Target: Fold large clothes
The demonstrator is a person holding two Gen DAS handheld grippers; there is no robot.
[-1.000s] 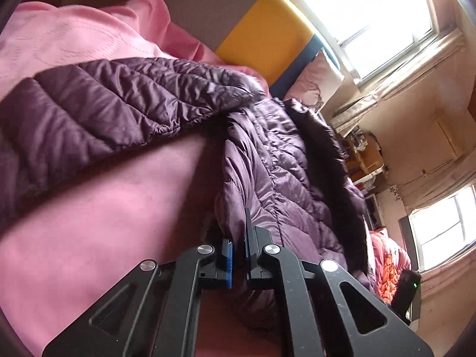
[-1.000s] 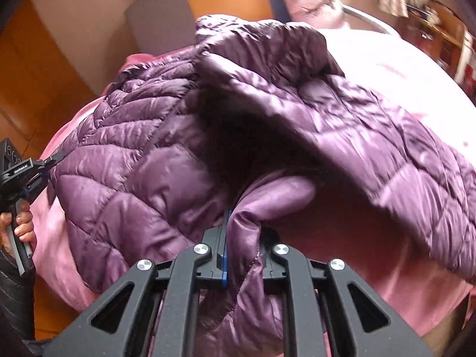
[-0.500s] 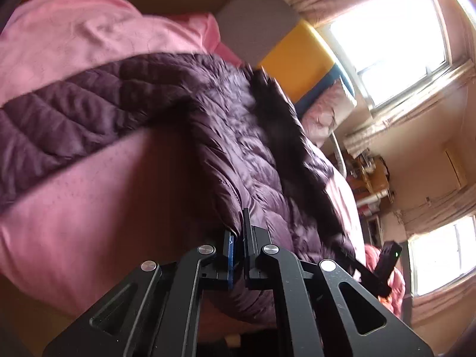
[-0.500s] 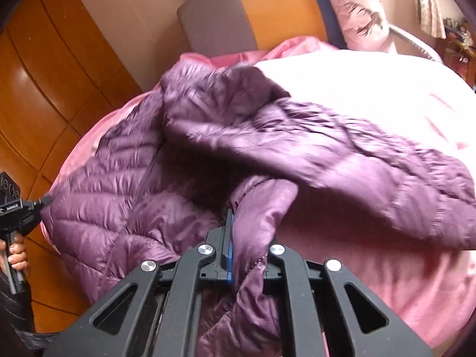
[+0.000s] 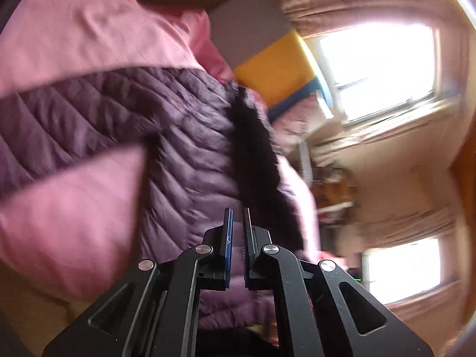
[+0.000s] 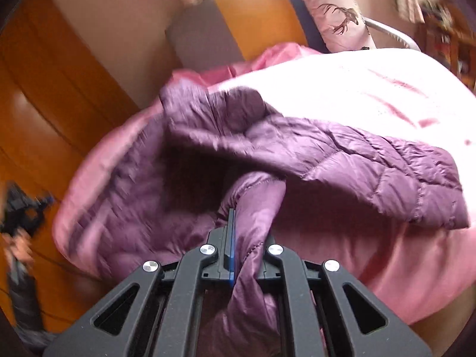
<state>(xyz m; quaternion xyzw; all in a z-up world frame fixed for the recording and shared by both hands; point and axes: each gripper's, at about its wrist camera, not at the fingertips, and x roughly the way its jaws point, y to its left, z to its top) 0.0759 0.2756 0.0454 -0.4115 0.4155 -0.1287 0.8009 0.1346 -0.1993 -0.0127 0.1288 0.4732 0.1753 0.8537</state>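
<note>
Both tools clamp the purple jacket (image 6: 357,154) — pink bed (image 6: 372,89), sunlit window (image 5: 377,68).

Most of the room smears with motion in the left wrist view: the shelves (image 5: 333,190) by the windows are a blur of colour, and nothing on them can be told. The purple jacket (image 5: 184,160) runs out of sight below the left gripper (image 5: 237,217), so whether fabric lies between its near-shut jaws is unclear. In the right wrist view the far pad of the right gripper (image 6: 248,223) is buried under a fold of jacket. At the left edge a hand (image 6: 17,247) with a dark device is blurred and half cut off. The bed (image 6: 386,95) runs off past the right edge.
</note>
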